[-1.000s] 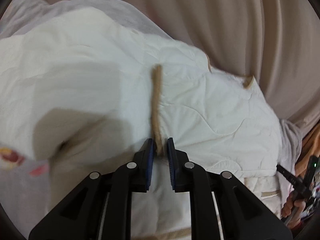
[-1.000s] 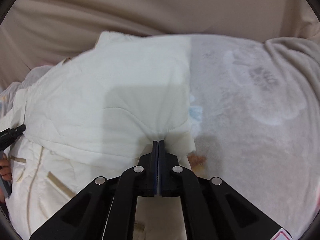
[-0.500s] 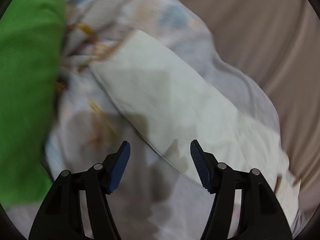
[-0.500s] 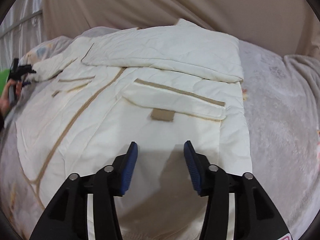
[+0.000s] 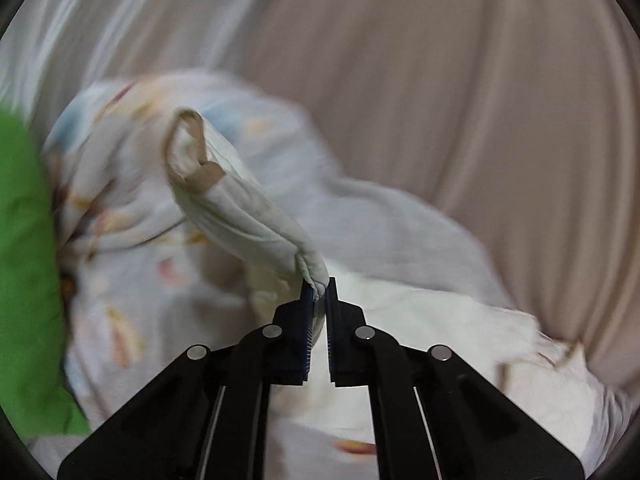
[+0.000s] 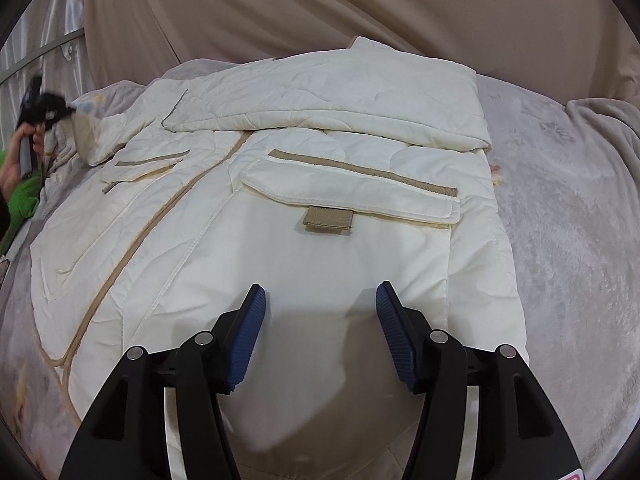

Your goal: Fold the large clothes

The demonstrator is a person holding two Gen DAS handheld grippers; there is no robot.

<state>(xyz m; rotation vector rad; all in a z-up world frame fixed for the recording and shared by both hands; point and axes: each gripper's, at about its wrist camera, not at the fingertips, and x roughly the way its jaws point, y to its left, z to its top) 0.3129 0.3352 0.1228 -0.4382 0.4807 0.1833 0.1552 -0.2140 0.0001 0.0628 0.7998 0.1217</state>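
- Jacket (image 6: 304,264): cream quilted garment with tan trim, lying face up on a grey plush bed cover (image 6: 568,216). In the right wrist view its body runs from 6 o'clock up to 12 o'clock, and the tan front placket (image 6: 132,248) slants from 7 o'clock toward 12 o'clock.
- Folded sleeve (image 6: 332,100): 1 sleeve already laid crosswise over the chest at 12 o'clock, above the flap pocket (image 6: 352,192).
- Loose sleeve (image 5: 240,204): the other sleeve, on the left side of the garment. In the left wrist view its long axis runs from the jaws at 6 o'clock up to the tan-bound cuff (image 5: 192,152) at 10 o'clock, lifted clear of the bedding.
- Left gripper (image 5: 319,294): jaws have just been closing and are now pinched on a fold of the loose sleeve; also seen, blurred, at 9 o'clock in the right wrist view (image 6: 44,106).
- Right gripper (image 6: 320,320): jaws have just been opening and stand about half apart, nothing between them, over the lower front of the jacket.
- Key relation, as judged: the left hand alone is at the loose sleeve; folding it would mean carrying it across toward the folded sleeve, roughly 9 o'clock to 12 o'clock in the right wrist view.
- Green cloth (image 5: 24,264): at 9 o'clock, beside a printed sheet (image 5: 132,216).
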